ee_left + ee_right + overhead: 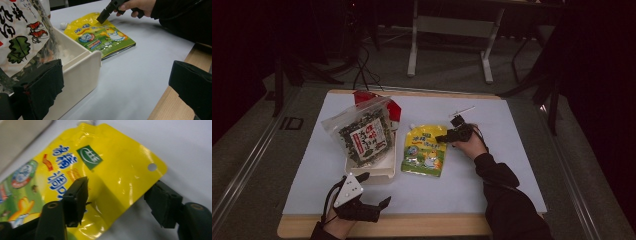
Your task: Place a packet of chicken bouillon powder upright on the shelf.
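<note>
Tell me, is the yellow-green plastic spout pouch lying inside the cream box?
No, the yellow-green spout pouch lies flat on the table beside the cream box.

Yellow-and-green pouch (424,150) with blue lettering; cream box (379,172); black tool (120,205)

In the right gripper view, the right gripper (117,202) straddles the upper corner of a yellow spouted pouch (107,165) lying flat on the pale table surface (185,142). One black jaw sits over the pouch's printed face beside the blue lettering; the other stands off the pouch's edge, below its punched hole, with a gap between pad and foil. The pouch's white spout points away, near a beige box edge (20,137).
</note>
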Tool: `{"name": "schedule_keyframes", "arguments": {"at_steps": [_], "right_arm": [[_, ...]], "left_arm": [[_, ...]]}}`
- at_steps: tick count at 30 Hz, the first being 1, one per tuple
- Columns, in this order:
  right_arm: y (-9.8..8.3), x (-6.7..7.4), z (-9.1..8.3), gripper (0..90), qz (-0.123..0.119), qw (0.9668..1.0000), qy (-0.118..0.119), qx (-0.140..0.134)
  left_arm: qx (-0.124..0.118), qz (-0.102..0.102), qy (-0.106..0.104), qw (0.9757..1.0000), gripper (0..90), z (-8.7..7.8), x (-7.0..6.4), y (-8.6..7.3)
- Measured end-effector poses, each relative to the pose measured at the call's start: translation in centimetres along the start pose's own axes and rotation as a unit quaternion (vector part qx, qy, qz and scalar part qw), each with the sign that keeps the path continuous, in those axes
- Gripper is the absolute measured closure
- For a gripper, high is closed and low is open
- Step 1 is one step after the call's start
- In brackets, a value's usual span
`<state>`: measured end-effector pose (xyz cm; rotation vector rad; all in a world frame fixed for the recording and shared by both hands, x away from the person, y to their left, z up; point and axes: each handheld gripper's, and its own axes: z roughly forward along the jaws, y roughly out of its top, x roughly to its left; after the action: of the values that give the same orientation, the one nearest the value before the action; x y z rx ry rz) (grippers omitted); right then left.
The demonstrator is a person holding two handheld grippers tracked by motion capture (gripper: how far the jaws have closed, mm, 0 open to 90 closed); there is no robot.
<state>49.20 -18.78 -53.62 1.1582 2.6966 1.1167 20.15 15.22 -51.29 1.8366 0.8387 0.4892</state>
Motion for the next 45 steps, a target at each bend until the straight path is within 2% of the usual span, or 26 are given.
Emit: {"name": "schedule_keyframes", "arguments": {"at_steps": [3, 4, 6, 7, 8, 9, 11, 16, 22, 27, 31, 32, 36, 39, 43, 45], "right_arm": [[0.1, 0.3, 0.0, 55.1, -0.014, 0.9999, -0.004, 0.005], [0.1, 0.4, 0.0, 57.2, -0.018, 0.9998, -0.004, 0.006], [0.2, 0.7, 0.0, 69.0, -0.024, 0.9996, -0.002, 0.015], [0.2, 0.9, 0.0, 71.0, -0.029, 0.9994, -0.004, 0.016], [0.3, 1.0, 0.0, 79.9, -0.032, 0.9993, -0.005, 0.02], [0.3, 1.1, 0.0, 82.2, -0.034, 0.9992, -0.002, 0.022], [0.5, 1.4, 0.0, 89.1, -0.038, 0.9987, -0.012, 0.032], [0.7, 2.4, -0.5, 90.0, -0.067, 0.9965, -0.037, 0.034], [0.9, 2.9, -2.0, 90.0, -0.07, 0.997, -0.034, 0.008], [1.0, 3.8, -3.3, 90.0, -0.083, 0.9959, -0.036, -0.008], [0.9, 4.4, -4.3, 90.0, -0.091, 0.9949, -0.038, -0.018], [0.9, 4.6, -4.6, 90.0, -0.096, 0.9945, -0.037, -0.023], [0.6, 6.1, -6.2, 90.0, -0.117, 0.9913, -0.038, -0.045], [0.4, 7.0, -7.2, 90.0, -0.132, 0.9886, -0.039, -0.062], [0.1, 8.6, -8.6, 90.0, -0.158, 0.9835, -0.031, -0.083], [0.0, 9.3, -9.2, 90.0, -0.168, 0.9813, -0.026, -0.091]], "left_arm": [[0.0, 0.0, -0.001, 1.0, 0.8, 0.0, 0.0, 0.0], [0.0, -0.001, -0.001, 1.0, 0.9, 0.0, 0.0, 0.0], [0.0, 0.0, -0.001, 1.0, 0.9, 0.1, 0.0, 0.0], [0.0, -0.001, -0.002, 1.0, 0.9, 0.1, 0.0, 0.0], [0.0, 0.0, -0.002, 1.0, 0.9, 0.1, -0.1, 0.0], [0.0, 0.001, -0.002, 1.0, 0.9, 0.1, -0.1, 0.0], [0.0, 0.001, -0.002, 1.0, 0.9, 0.1, -0.1, 0.1], [-0.003, 0.002, -0.001, 1.0, 0.9, 0.0, -0.2, 0.1], [-0.003, 0.004, 0.0, 1.0, 0.9, -0.1, -0.2, 0.3], [-0.006, 0.005, 0.002, 1.0, 0.9, -0.1, -0.3, 0.4], [-0.006, 0.01, 0.001, 0.9999, 0.9, -0.2, -0.3, 0.5], [-0.005, 0.021, -0.003, 0.9998, 0.9, -0.3, -0.2, 0.7], [-0.023, 0.027, -0.007, 0.9994, 0.9, -0.8, 0.0, 1.0], [-0.027, 0.034, -0.007, 0.999, 2.3, -1.0, 0.0, 1.3], [-0.012, 0.02, -0.014, 0.9996, 2.3, -1.0, -0.2, 1.8], [-0.001, 0.012, -0.03, 0.9995, 2.3, -0.9, -0.2, 2.1]]}}
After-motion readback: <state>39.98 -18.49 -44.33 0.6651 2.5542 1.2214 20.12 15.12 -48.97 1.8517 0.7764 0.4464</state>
